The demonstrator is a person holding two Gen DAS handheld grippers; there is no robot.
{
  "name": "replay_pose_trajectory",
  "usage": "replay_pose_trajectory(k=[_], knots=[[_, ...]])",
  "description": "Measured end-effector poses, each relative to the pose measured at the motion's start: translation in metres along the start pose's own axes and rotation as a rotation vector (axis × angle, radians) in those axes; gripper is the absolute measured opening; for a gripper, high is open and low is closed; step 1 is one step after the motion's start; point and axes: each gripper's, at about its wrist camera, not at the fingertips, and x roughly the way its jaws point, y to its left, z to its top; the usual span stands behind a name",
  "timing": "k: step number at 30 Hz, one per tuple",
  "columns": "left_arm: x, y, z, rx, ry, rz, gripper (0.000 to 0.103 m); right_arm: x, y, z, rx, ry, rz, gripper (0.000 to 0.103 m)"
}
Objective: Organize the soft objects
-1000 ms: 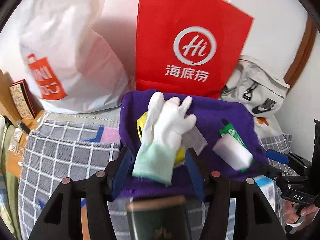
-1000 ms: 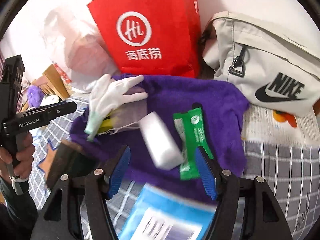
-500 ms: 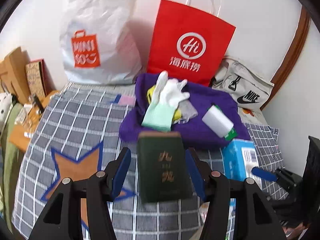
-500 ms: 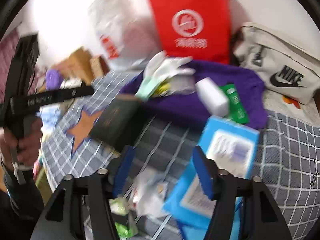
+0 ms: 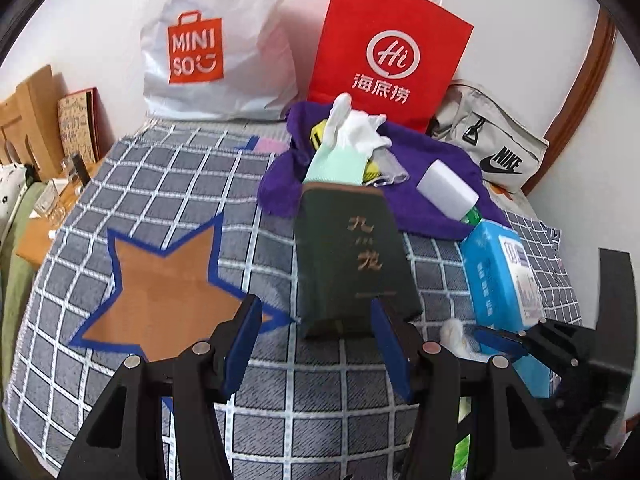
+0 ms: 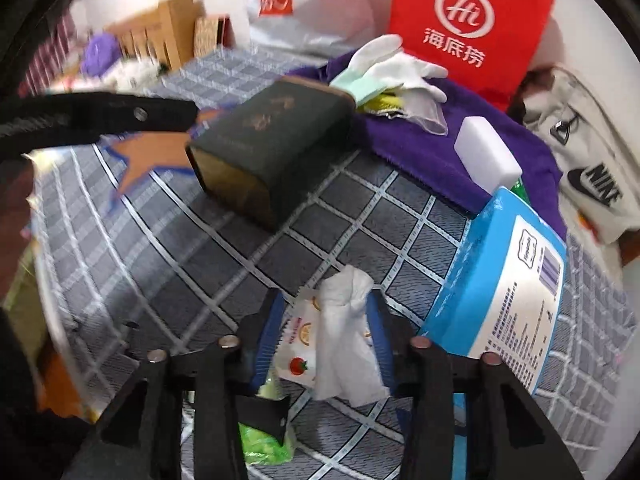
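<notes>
A purple towel [image 5: 432, 168] lies at the back of the checked cloth, with a white glove [image 5: 348, 136] and a white sponge block [image 5: 447, 192] on it. They also show in the right wrist view: towel [image 6: 436, 148], glove [image 6: 388, 68], sponge [image 6: 486, 154]. My left gripper [image 5: 316, 344] is open and empty, just in front of a dark green box [image 5: 352, 256]. My right gripper [image 6: 326, 328] is partly closed around a crumpled white tissue [image 6: 344, 320] and a fruit-print packet [image 6: 298, 354]; whether it grips them is unclear.
A blue tissue pack [image 6: 508, 284] lies right of my right gripper. A red paper bag [image 5: 388, 48], a white Miniso bag [image 5: 216, 40] and a grey Nike bag [image 5: 492, 148] stand along the back wall. Cardboard boxes [image 5: 28, 116] are at the left.
Both grippers pulled back from the purple towel toward the front of the cloth. The right gripper's jaws narrowed and now bracket the white tissue and packet.
</notes>
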Motion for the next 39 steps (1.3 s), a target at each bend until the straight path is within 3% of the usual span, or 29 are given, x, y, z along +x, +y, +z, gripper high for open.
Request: replay_pose_trajectory(k=[6, 8, 16, 19, 24, 32, 39], knots=[[0.004, 0.017, -0.007, -0.031, 0.014, -0.014, 0.055, 0.023, 0.01, 0.001, -0.027, 0.066, -0.111, 0.034], [0.004, 0.02, -0.007, -0.036, 0.013, -0.02, 0.055, 0.025, 0.007, 0.001, -0.014, 0.06, -0.112, 0.018], [0.002, 0.019, -0.013, -0.037, 0.018, -0.025, 0.055, -0.005, -0.017, -0.001, 0.144, -0.045, 0.065, 0.014], [0.001, 0.011, -0.017, -0.017, 0.025, -0.032, 0.055, -0.017, -0.021, -0.008, 0.183, -0.075, 0.095, 0.014], [-0.006, -0.008, -0.032, 0.026, 0.036, -0.045, 0.055, -0.038, -0.024, -0.028, 0.212, -0.114, 0.119, 0.014], [-0.017, -0.043, -0.063, 0.111, 0.059, -0.128, 0.055, -0.057, -0.029, -0.076, 0.234, -0.125, 0.113, 0.014], [-0.019, -0.08, -0.088, 0.238, 0.079, -0.201, 0.054, -0.05, -0.043, -0.119, 0.274, -0.092, 0.043, 0.014]])
